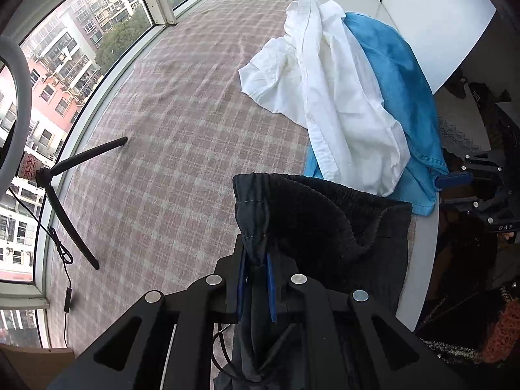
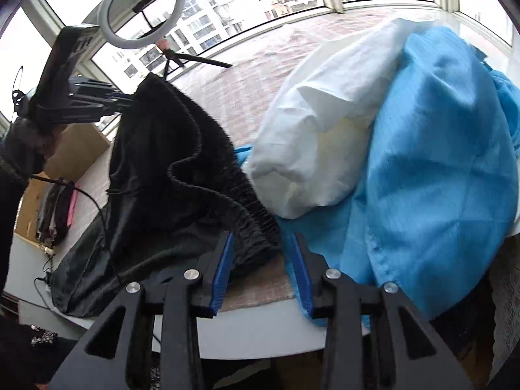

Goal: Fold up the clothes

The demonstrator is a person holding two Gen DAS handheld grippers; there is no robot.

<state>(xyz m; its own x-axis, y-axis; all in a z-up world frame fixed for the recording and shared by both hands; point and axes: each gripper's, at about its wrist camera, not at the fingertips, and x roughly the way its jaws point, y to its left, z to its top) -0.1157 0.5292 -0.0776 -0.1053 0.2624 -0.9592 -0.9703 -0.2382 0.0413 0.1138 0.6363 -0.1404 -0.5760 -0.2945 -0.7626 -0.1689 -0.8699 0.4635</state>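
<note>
A black garment with an elastic waistband (image 1: 325, 221) hangs from my left gripper (image 1: 256, 279), whose blue pads are shut on a seam of it. In the right wrist view the same garment (image 2: 169, 175) droops from that left gripper (image 2: 120, 99) down to the table's front edge. My right gripper (image 2: 261, 260) stands open there, and the end of the waistband (image 2: 256, 243) lies between its fingertips without being pinched. A crumpled white shirt (image 2: 325, 136) lies on a blue garment (image 2: 438, 162) just beyond.
A plaid cloth (image 1: 182, 130) covers the table up to the windows. A ring light (image 2: 143, 9) on a black tripod (image 1: 74, 162) stands at the window side, its cable trailing down. A cardboard box (image 2: 78, 149) sits beyond the table's end. The white table edge (image 2: 260, 334) is close below.
</note>
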